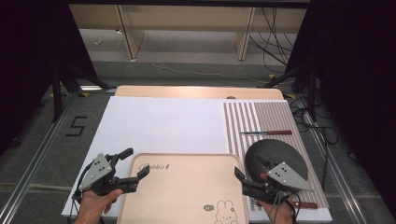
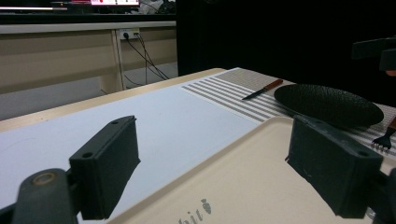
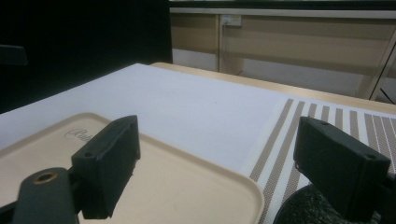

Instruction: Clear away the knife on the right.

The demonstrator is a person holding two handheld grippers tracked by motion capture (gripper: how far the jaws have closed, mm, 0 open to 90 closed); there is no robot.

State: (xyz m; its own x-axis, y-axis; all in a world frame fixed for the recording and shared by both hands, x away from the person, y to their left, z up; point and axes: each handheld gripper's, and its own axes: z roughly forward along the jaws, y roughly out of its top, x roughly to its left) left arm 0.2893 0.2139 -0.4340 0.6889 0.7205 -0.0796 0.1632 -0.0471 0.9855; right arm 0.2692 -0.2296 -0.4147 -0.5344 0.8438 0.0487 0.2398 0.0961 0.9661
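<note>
One beige tray [image 1: 187,186] lies at the counter's near edge between two grippers, left gripper [image 1: 135,164] and right gripper [image 1: 243,179], both with jaws apart and empty; the left gripper view adds one knife [image 2: 261,89], one dark plate [image 2: 327,103] and a fork [image 2: 385,137].

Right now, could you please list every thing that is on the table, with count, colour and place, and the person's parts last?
tray: 1, beige with a rabbit print, near edge, centre
white sheet: 1, white, covers the left and middle of the table
striped mat: 1, beige and white stripes, right side
plate: 1, black, on the mat, beside the tray
knife: 1, red-brown handle, on the mat behind the plate
fork: 1, dark tines, near the plate
left gripper: 1, black, jaws open at the tray's left edge
right gripper: 1, black, jaws open at the tray's right edge
hands: 2, hold the grippers, bottom edge
</note>
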